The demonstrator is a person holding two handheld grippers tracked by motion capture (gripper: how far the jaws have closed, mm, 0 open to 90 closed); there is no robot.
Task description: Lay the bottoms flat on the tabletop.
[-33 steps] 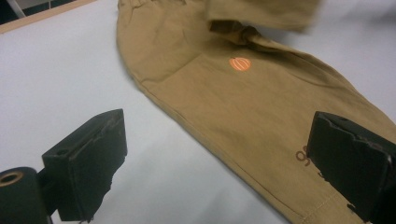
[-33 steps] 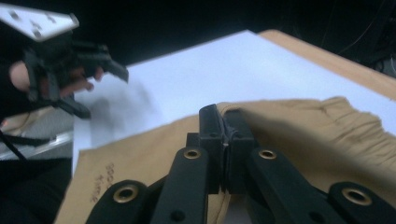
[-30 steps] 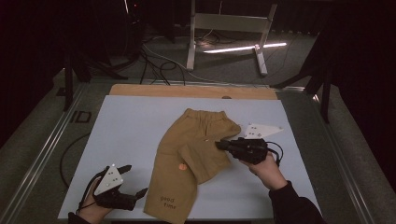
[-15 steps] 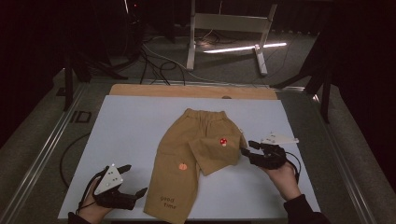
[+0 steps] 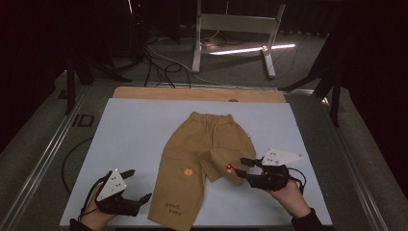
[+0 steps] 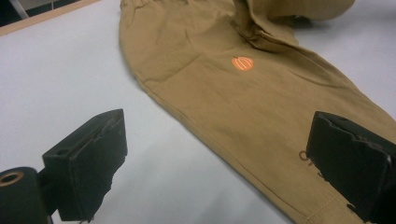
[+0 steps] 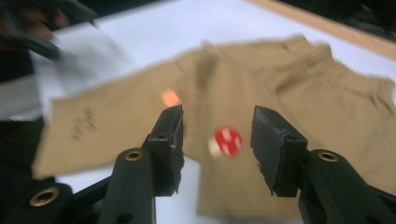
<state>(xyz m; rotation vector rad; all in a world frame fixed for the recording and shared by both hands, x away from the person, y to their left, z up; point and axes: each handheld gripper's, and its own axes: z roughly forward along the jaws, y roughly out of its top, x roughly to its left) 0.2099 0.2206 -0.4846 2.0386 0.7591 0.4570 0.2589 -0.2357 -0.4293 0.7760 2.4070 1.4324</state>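
**Tan shorts flat on the desk, both grippers open beside them**

A pair of tan children's shorts (image 5: pixel 204 159) lies spread on the pale sheet covering the desk (image 5: pixel 134 134), waistband away from the person. One leg reaches the near edge and carries an orange pumpkin patch (image 5: pixel 188 171) and small dark lettering (image 5: pixel 172 207); the other leg looks shorter and bears a red mushroom patch (image 5: pixel 230 167).

The left gripper (image 5: pixel 136 185) sits at the near left, just beside the long leg's hem, jaws spread wide and empty. The right gripper (image 5: pixel 245 169) points at the shorter leg's hem near the mushroom, jaws parted with nothing between them; its own view is blurred.
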